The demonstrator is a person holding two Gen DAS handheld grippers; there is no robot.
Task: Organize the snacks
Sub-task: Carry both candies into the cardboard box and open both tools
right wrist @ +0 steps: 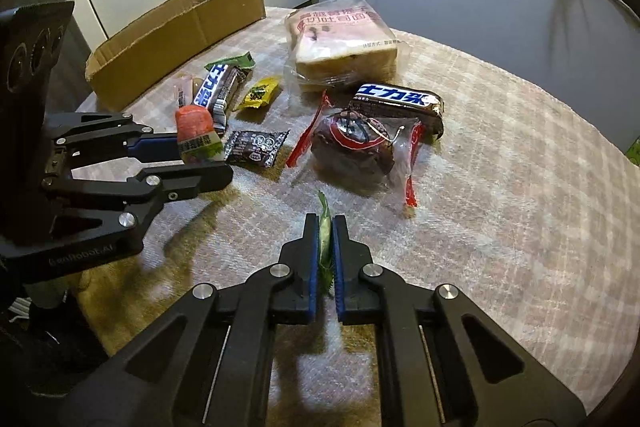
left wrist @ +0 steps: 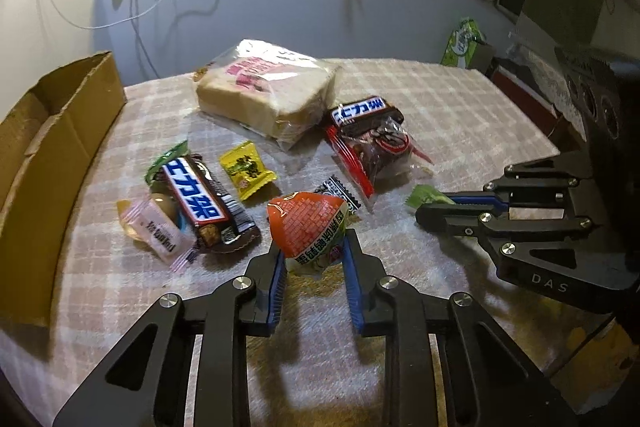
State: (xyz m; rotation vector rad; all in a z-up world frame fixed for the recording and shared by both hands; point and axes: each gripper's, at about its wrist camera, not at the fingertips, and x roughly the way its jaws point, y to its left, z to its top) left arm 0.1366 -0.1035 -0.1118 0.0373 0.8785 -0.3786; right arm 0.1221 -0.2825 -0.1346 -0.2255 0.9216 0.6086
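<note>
Cardboard box [left wrist: 60,147] stands at the table's [right wrist: 500,167] left edge, nearer the left gripper [left wrist: 313,259], whose jaws are clamped on an orange-topped snack packet [left wrist: 310,227], its long axis running out along the fingers; the right gripper [right wrist: 326,247] pinches a thin green wrapper [right wrist: 325,227] edge-on, its print unreadable, and the box's inside is hidden

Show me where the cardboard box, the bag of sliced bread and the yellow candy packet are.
cardboard box [right wrist: 176,39]: right wrist view, on its long outer wall.
bag of sliced bread [left wrist: 264,95]: left wrist view, on the top of the loaf.
yellow candy packet [left wrist: 246,171]: left wrist view, on the middle of the wrapper.
</note>
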